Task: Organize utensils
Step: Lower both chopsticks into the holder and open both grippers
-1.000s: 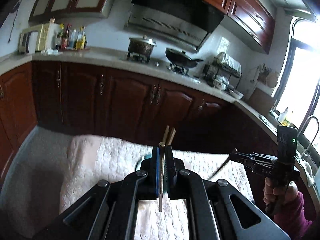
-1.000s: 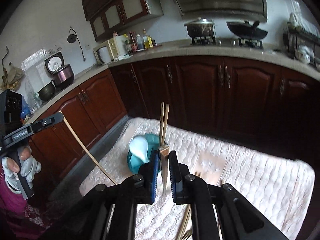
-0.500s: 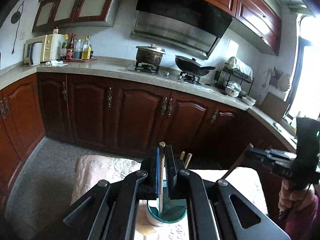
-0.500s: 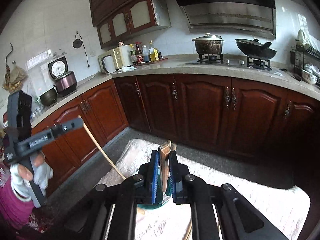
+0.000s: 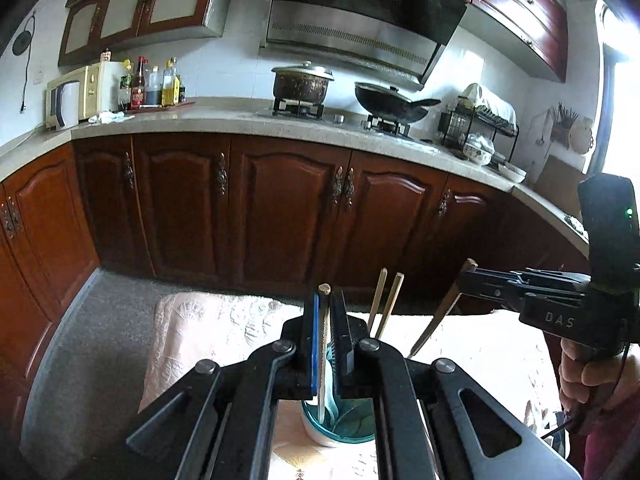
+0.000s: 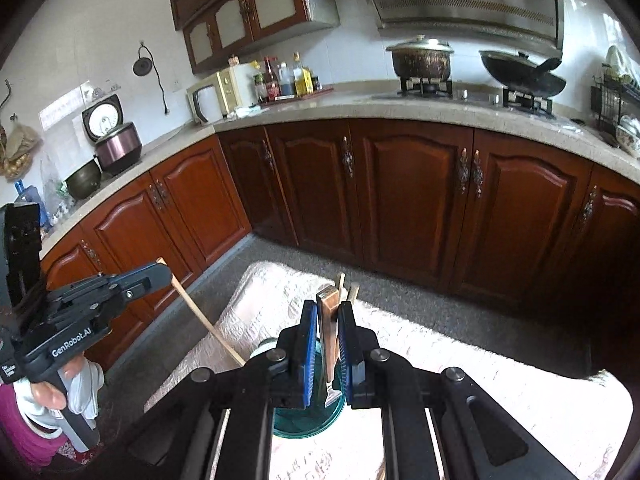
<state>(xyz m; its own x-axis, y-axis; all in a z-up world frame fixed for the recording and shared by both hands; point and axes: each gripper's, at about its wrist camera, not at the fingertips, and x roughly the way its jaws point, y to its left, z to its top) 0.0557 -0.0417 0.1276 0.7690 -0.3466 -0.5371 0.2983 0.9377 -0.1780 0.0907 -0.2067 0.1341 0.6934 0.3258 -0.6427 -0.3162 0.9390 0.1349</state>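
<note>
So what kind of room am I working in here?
A home kitchen, by the look of it: a gas stove with a lidded pot and a wok under a range hood, dark wooden cabinets below the countertop, and a microwave in the corner.

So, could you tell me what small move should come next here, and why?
Probably lower both a little further, then release. The left hand-held gripper is shut on a pale chopstick, the right hand-held gripper on a wooden-handled utensil; both hang over the teal cup.
</note>
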